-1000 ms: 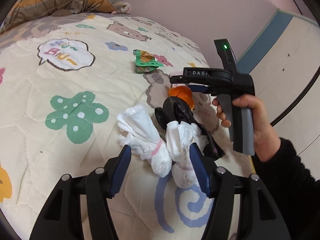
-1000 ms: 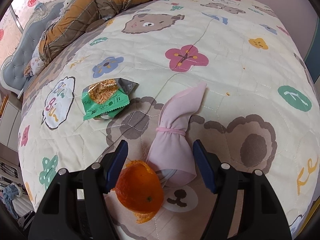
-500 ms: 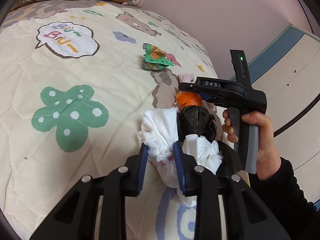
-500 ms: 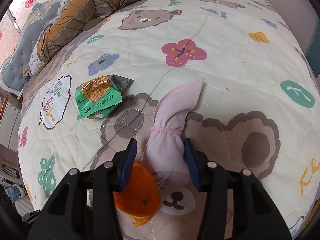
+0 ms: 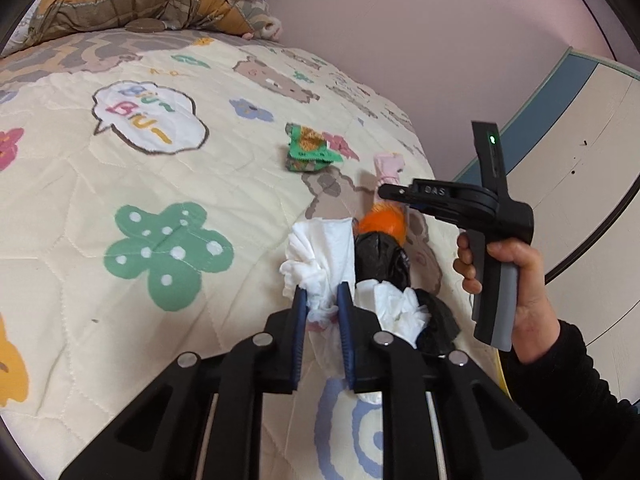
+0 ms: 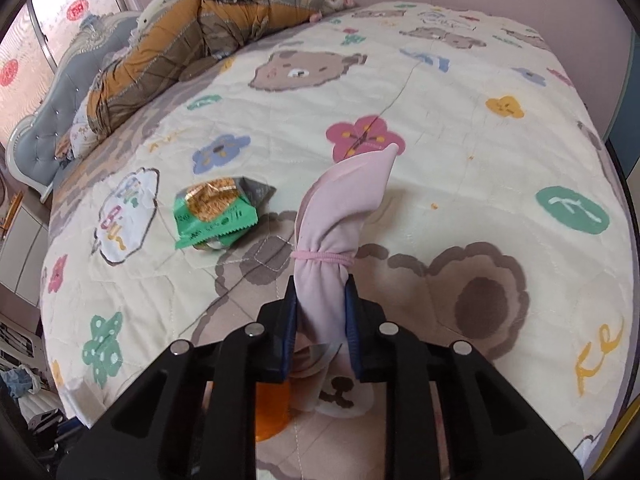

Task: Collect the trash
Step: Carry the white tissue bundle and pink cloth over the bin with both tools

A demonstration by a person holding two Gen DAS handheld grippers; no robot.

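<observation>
Two soft, light bundles are yielding between your just-closing fingers: the left gripper [image 5: 322, 300] is pinching the white tissue wad [image 5: 320, 256], the right gripper [image 6: 320, 292] is squeezing the pink cloth bundle [image 6: 340, 216] below its elastic tie.

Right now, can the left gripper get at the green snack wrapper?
Probably not yet. The left gripper is shut on the white tissue wad, so its jaws are occupied. The green snack wrapper lies in the open farther up the quilt, unobstructed.
</observation>
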